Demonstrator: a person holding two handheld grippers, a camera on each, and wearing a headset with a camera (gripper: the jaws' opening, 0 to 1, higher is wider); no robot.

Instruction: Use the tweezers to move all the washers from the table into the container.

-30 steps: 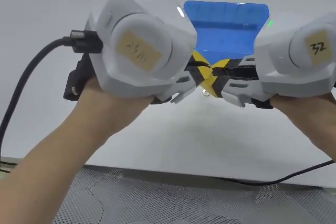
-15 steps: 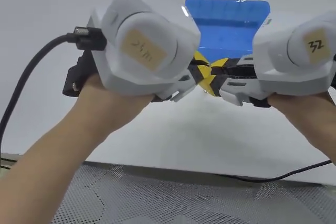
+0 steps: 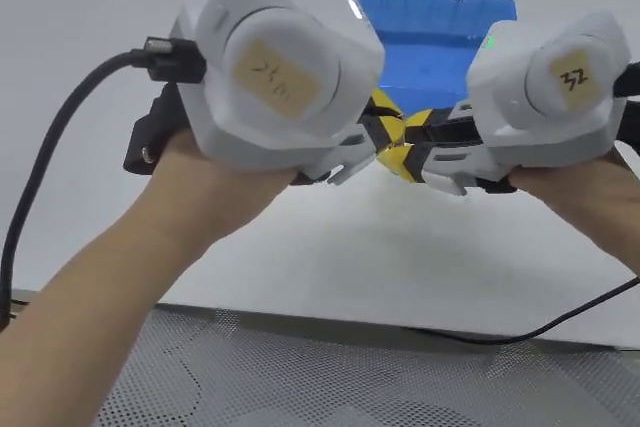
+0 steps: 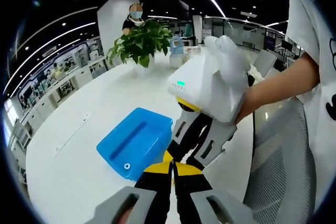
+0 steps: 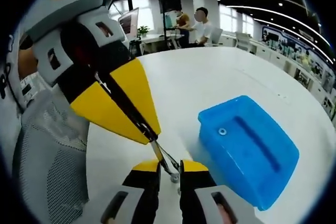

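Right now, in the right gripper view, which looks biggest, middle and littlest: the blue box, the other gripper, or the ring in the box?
1. The left gripper looks biggest, though it is nearest the camera, which inflates it.
2. The blue container.
3. The washer inside it, smallest.

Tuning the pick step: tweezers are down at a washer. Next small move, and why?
Probably a small lift, both together: the left hand-held gripper holds the tweezers, the right hand-held gripper squeezes their tips at a washer on the table; the blue container is beside.
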